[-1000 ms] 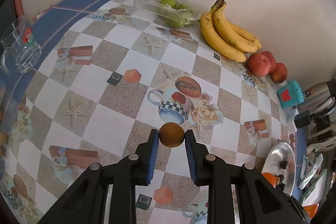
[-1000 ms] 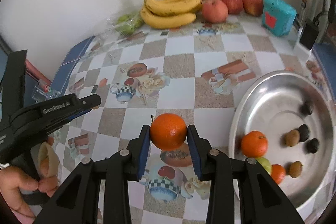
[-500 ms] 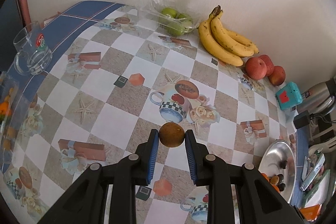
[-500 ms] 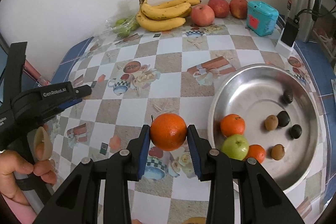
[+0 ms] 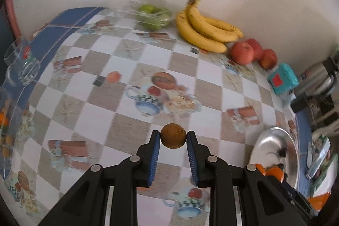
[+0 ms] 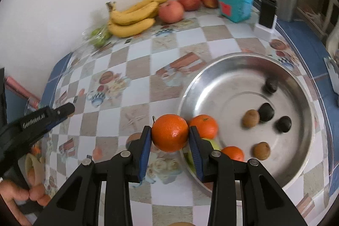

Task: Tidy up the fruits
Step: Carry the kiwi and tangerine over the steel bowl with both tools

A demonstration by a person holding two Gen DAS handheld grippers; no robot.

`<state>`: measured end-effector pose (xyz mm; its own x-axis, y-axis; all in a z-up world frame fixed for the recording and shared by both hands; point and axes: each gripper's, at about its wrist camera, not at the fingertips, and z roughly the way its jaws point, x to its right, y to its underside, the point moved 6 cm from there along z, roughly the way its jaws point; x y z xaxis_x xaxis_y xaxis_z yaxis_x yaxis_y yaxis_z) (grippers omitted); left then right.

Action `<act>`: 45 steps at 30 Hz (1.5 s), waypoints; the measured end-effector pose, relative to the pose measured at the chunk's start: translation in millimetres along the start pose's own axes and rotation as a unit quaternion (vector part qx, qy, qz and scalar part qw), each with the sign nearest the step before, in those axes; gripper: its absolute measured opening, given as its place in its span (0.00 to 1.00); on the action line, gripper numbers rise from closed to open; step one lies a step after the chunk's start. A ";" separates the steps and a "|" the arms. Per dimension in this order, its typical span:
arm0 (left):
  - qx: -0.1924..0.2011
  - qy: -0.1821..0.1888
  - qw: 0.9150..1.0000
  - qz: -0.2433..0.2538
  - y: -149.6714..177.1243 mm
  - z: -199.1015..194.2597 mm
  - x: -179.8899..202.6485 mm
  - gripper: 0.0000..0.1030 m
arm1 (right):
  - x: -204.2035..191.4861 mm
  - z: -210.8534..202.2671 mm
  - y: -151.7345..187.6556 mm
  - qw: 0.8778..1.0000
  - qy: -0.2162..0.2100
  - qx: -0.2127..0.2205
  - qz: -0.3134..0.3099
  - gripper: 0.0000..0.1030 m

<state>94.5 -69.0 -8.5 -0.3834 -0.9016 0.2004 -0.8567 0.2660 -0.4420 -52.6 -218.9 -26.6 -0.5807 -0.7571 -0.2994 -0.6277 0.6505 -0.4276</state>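
Fingers of right gripper [image 6: 170,134] clamped on orange [image 6: 170,132] at frame centre, steel bowl [image 6: 300,166] just right and nearer this hand; left gripper [image 5: 173,138] pinching kiwi [image 5: 173,135], bowl [image 5: 269,141] far lower right.

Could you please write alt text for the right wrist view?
The right gripper holds an orange above a checked tablecloth, beside a steel bowl of oranges and small brown and dark fruits. Bananas and apples line the wall.
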 end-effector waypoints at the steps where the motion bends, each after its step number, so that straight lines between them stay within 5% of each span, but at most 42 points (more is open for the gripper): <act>1: -0.001 0.001 1.000 0.007 1.4 -0.1 5.7 0.27 | 5.3 -1.0 -1.5 1.000 -0.001 0.002 0.009 0.36; 19: -0.027 0.041 0.991 0.126 38.4 1.3 100.3 0.27 | 98.4 -16.5 -9.7 0.990 0.040 0.019 0.137 0.36; 35: -0.050 0.034 0.962 0.265 106.6 9.1 176.2 0.27 | 123.0 -24.1 9.6 0.986 0.048 0.006 0.158 0.36; 45: -0.053 0.031 0.956 0.287 124.1 7.6 186.0 0.27 | 130.1 -23.5 23.8 0.985 0.053 -0.008 0.163 0.37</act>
<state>-80.5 -206.3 -32.8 -0.8176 -0.5757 0.0043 -0.5281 0.7470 -0.4039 -155.3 -300.5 -55.6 -0.8026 -0.4979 -0.3284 -0.4064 0.8595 -0.3101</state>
